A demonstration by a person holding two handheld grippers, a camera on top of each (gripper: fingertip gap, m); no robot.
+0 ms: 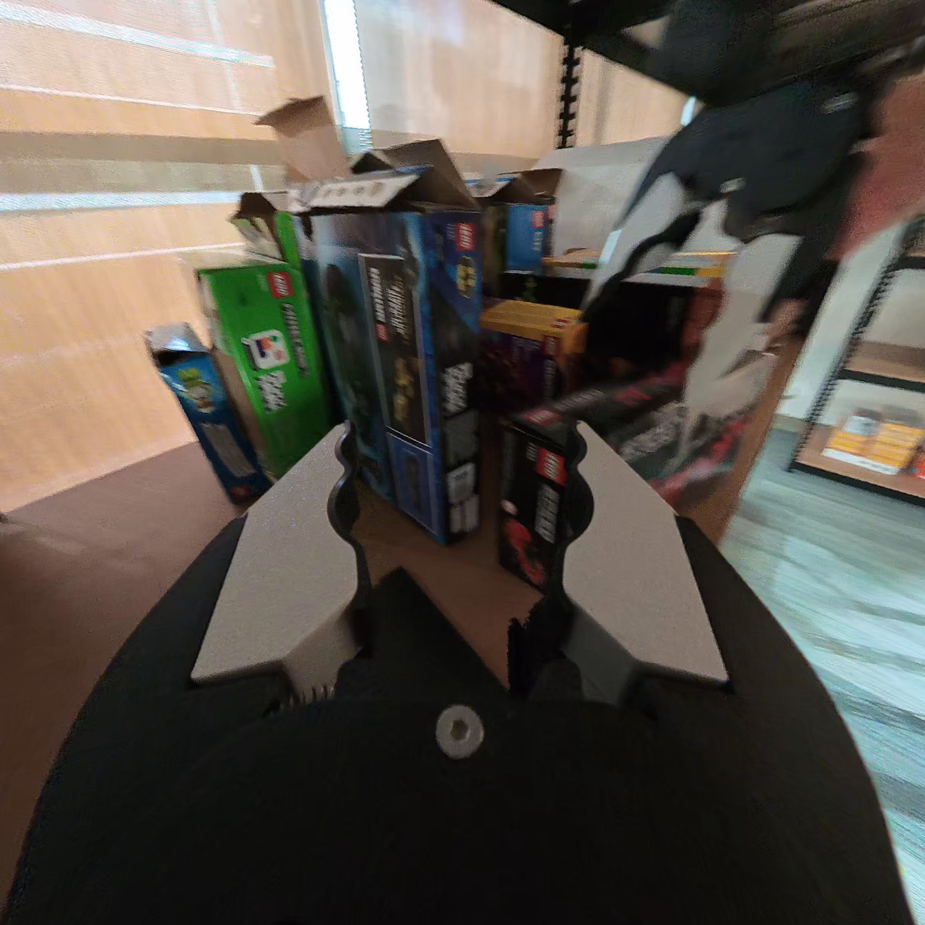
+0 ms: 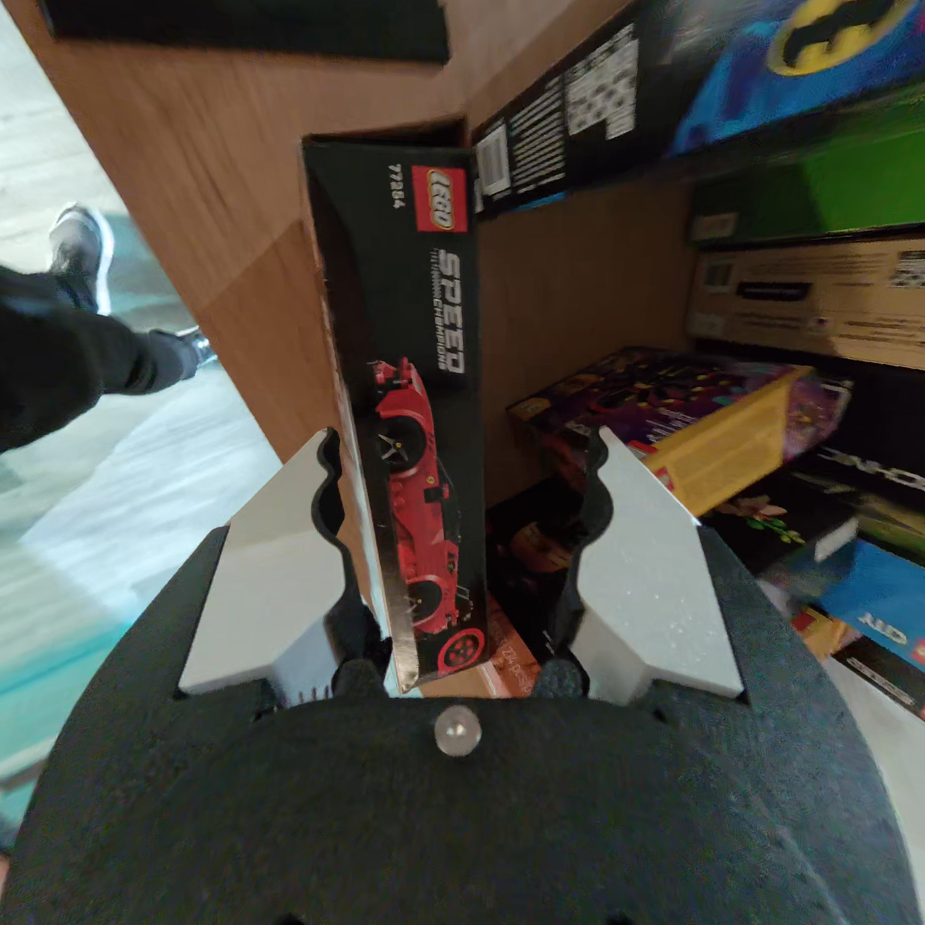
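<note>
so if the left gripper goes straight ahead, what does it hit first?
Probably the tall blue box standing upright dead ahead between its open fingers. The black box with the red car sits just right of that line. Blur makes depth uncertain.

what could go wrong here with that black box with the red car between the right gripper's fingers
1. The right gripper stands wide open around the black box with the red car; a clear gap shows on its right side, so nothing clamps the box and it may tip.
2. It stands on end against the cardboard wall; a nudge could drop it onto the yellow-edged box beside it.
3. Both views are blurred, suggesting motion near the crowded upright boxes.
</note>
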